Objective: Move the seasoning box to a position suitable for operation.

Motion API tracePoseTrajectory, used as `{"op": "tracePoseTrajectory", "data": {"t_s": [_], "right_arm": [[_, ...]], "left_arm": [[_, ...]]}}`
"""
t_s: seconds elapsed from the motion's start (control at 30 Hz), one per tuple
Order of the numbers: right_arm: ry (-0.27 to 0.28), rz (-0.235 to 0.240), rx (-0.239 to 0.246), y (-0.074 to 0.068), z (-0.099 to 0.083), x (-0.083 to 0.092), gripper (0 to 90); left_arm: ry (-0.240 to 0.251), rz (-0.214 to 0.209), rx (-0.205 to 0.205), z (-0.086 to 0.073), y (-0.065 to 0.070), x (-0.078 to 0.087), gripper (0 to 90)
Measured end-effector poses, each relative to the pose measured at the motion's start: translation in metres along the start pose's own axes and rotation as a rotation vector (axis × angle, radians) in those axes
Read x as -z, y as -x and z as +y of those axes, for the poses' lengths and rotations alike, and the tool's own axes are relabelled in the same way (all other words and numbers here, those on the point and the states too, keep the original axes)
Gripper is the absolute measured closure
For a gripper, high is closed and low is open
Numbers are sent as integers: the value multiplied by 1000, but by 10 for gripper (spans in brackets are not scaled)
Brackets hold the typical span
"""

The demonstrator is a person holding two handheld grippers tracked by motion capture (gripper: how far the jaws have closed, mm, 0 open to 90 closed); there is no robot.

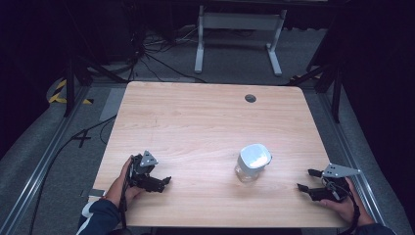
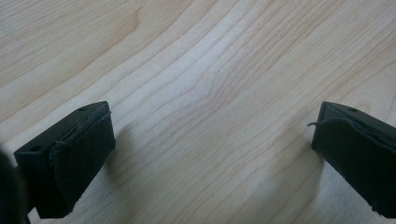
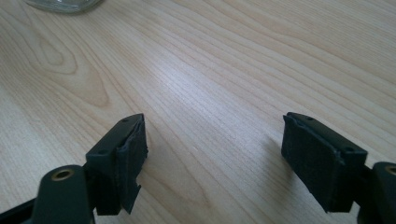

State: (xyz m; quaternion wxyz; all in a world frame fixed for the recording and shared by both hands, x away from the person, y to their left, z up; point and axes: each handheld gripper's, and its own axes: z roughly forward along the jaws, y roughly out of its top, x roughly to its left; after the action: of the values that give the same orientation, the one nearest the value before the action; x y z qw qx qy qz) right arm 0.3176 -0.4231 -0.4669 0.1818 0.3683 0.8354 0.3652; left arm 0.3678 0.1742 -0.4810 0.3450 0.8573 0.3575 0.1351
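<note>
The pale wooden table (image 1: 195, 122) shows smooth, faintly glossy grain. The clear glass jar (image 1: 247, 174) carries a white plastic-looking lid (image 1: 254, 155). Matt black rubbery pads (image 3: 133, 158) look frayed.

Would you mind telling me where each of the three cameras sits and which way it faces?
High view: above the person's side, looking forward and down on the table; both forearms enter below, with the left tool, the right tool and a jar.
Left gripper view: rides the left tool, looking along its open jaws at bare wood.
Right gripper view: rides the right tool, jaws open, facing the jar.
Shared: high and right gripper views both show the jar.
</note>
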Motion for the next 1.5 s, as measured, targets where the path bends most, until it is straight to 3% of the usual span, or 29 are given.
{"op": "tracePoseTrajectory", "data": {"t_s": [0.13, 0.2, 0.23, 0.4, 0.57, 0.67, 0.8, 0.97, 1.13, 1.17, 1.2, 1.23, 1.3, 1.5], "right_arm": [[-1, 2, -1, 0, 0, 0, 222], [-1, 2, -2, 0, 0, 0, 222], [0, 1, 0, 0, 0, 0, 223], [-9, 1, -1, 0, 1, 1, 257], [-8, 3, 7, -1, 8, 4, 580], [31, 1, 29, -5, 20, 6, 744], [110, 22, 42, -8, 38, 10, 887], [157, 46, 63, -12, 59, 12, 895], [210, 78, 123, -22, 95, 9, 895], [210, 78, 123, -22, 95, 9, 895], [240, 88, 167, -29, 114, 7, 896], [240, 88, 167, -29, 114, 7, 896], [264, 106, 204, -39, 138, 1, 897], [233, 146, 243, -56, 161, -14, 899]], "left_arm": [[-1, -25, -20, 5, 4, -5, 0], [-1, -49, -70, 8, 6, -7, 1], [-1, -52, -53, 8, 7, -7, 1], [-2, -55, -57, 9, 9, -8, 1], [1, -63, -73, 10, 9, -9, 1], [-3, -72, -79, 14, 9, -12, 2], [0, -73, -80, 19, 9, -17, 3], [2, -77, -85, 20, 8, -18, 5], [2, -86, -93, 21, 7, -19, 9], [2, -86, -93, 21, 7, -19, 10], [2, -86, -94, 21, 7, -19, 11], [2, -86, -94, 21, 7, -19, 11], [8, -92, -99, 22, 6, -20, 22], [10, -96, -102, 27, 3, -24, 33]]}}
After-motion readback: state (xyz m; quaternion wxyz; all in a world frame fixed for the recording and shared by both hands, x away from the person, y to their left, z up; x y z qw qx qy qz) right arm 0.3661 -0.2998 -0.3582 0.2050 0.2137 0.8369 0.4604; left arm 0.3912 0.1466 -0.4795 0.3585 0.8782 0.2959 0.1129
